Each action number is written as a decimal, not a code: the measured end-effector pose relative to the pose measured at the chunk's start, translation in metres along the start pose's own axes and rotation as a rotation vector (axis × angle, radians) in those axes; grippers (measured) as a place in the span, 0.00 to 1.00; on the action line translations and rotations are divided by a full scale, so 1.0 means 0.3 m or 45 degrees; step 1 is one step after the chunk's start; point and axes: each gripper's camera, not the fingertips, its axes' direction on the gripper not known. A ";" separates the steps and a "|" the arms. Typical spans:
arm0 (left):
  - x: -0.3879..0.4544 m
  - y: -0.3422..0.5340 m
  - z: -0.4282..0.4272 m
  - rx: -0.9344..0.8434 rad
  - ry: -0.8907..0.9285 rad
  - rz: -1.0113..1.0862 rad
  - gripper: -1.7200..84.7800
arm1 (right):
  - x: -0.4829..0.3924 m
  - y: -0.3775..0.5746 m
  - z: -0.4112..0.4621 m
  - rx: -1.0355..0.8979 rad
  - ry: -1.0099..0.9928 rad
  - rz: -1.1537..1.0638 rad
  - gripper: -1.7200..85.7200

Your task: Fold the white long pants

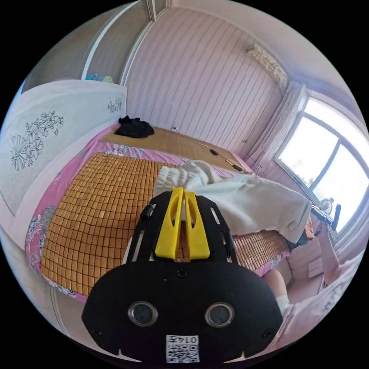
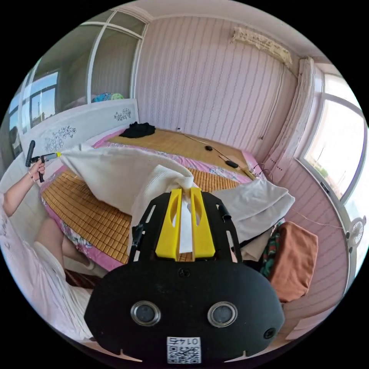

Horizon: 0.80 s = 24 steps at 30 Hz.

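Stretching the creamy-white soft cotton long pants (image 2: 115, 173) taut between them above the bamboo-tile bed mat (image 1: 100, 215), left gripper (image 1: 183, 192) and right gripper (image 2: 186, 192) pinch edges thinly, so any tug risks slipping.

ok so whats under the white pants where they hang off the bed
Under the lifted white pants the bamboo mat shows. At the bed's edge they drape over a pile of clothes, orange-brown and green visible; whatever lies deeper is covered.
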 end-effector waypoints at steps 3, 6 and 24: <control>-0.174 0.232 -0.081 -0.130 -0.136 -0.204 0.03 | -0.088 0.177 0.152 -0.282 -0.078 0.011 0.08; -0.346 0.495 -0.118 -0.254 -0.202 -0.521 0.07 | -0.212 0.343 0.344 -0.607 -0.068 0.023 0.09; -0.467 0.464 0.192 -0.365 -0.219 -0.613 0.18 | -0.975 -0.284 0.854 -0.368 -0.385 -0.573 0.22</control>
